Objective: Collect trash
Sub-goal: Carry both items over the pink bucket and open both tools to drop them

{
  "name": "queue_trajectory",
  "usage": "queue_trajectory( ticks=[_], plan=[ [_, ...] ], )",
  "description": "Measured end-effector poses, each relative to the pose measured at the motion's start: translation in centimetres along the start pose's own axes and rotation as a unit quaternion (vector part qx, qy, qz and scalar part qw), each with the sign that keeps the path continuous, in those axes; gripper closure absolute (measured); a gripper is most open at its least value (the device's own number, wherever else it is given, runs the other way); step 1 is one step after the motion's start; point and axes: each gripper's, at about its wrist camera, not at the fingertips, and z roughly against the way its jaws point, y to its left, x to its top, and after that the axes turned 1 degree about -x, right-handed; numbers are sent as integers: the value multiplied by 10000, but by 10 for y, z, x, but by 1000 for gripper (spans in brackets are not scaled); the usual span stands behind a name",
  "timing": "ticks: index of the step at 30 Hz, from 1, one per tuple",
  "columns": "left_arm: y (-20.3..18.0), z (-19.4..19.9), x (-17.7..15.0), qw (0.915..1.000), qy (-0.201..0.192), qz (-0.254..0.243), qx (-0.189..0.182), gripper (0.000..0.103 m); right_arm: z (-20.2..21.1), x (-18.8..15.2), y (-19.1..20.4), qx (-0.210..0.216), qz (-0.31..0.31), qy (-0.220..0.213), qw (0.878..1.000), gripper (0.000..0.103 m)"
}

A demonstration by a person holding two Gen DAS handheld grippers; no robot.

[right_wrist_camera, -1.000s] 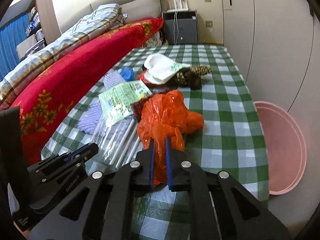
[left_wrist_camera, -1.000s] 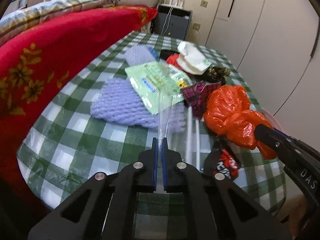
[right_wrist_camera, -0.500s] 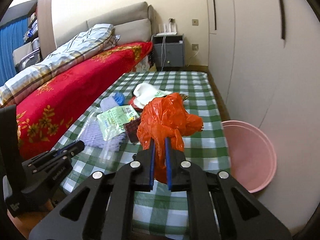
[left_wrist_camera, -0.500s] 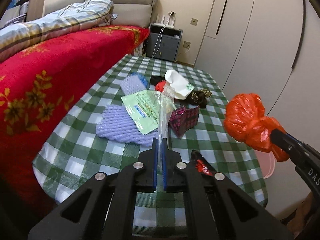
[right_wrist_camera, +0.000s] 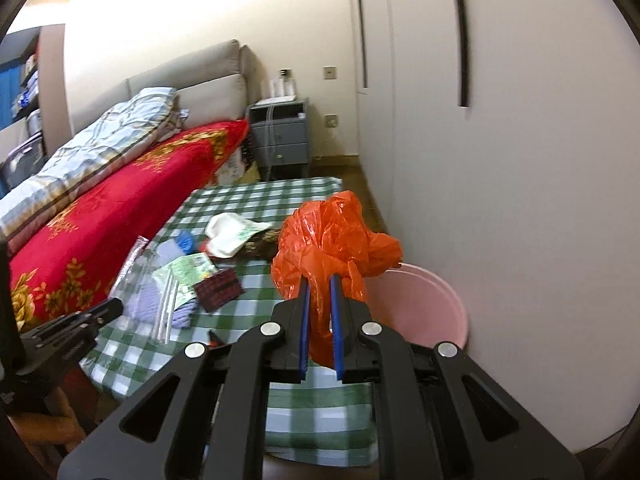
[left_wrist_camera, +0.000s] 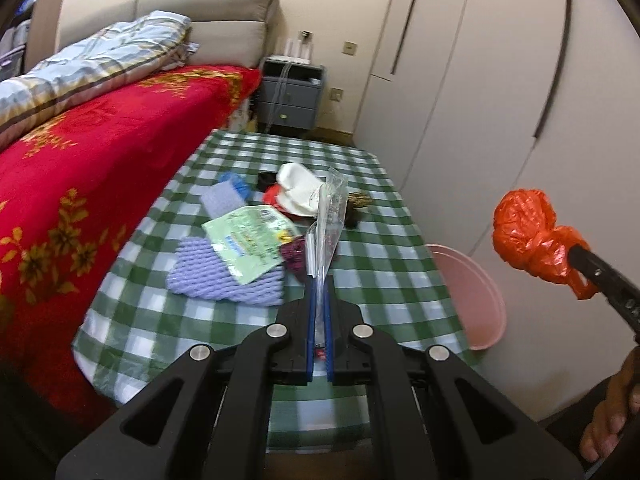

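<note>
My left gripper [left_wrist_camera: 318, 280] is shut on a clear plastic bag [left_wrist_camera: 329, 216] and holds it above the green checked table [left_wrist_camera: 376, 264]. My right gripper [right_wrist_camera: 319, 280] is shut on a crumpled orange plastic bag [right_wrist_camera: 332, 236], lifted high off the table; the orange bag also shows in the left wrist view [left_wrist_camera: 528, 232]. A pink bucket [right_wrist_camera: 424, 300] stands on the floor to the right of the table, below and beyond the orange bag. The clear bag shows in the right wrist view [right_wrist_camera: 152, 280] at the left.
On the table lie a purple foam net [left_wrist_camera: 224, 276], a green wrapper [left_wrist_camera: 248, 236], a dark red wallet-like packet [right_wrist_camera: 219, 290], a white paper [left_wrist_camera: 298, 188] and a small red-black wrapper [right_wrist_camera: 214, 338]. A red-covered bed [left_wrist_camera: 92, 160] runs along the left; white wardrobe doors [right_wrist_camera: 500, 160] on the right.
Both grippers have risen and pulled back from the table with their bags. The orange bag has swung right, nearer the pink bucket. The clear bag has come fully off the table.
</note>
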Motion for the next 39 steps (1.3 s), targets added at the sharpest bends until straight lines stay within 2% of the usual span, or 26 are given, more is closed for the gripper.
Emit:
queue_trajectory(
  ticks=[8, 17, 21, 33, 39],
  plan=[
    [-40, -9, 16, 9985, 24, -356, -408, 99, 6, 17, -30, -282, 67, -94, 9995, 93],
    [-86, -40, 39, 9922, 206, -591, -1075, 99, -16, 39, -65, -393, 157, -34, 9991, 93],
    [-111, -64, 47, 9890, 232, -702, -1284, 99, -28, 46, -76, -443, 235, -75, 9987, 93],
    [-167, -138, 55, 9803, 183, -825, -1786, 99, -64, 44, -108, -649, -164, -70, 9977, 93],
    [-183, -168, 54, 9767, 351, -1031, -1850, 99, -91, 43, -115, -674, -270, 209, 9971, 93]
  ],
)
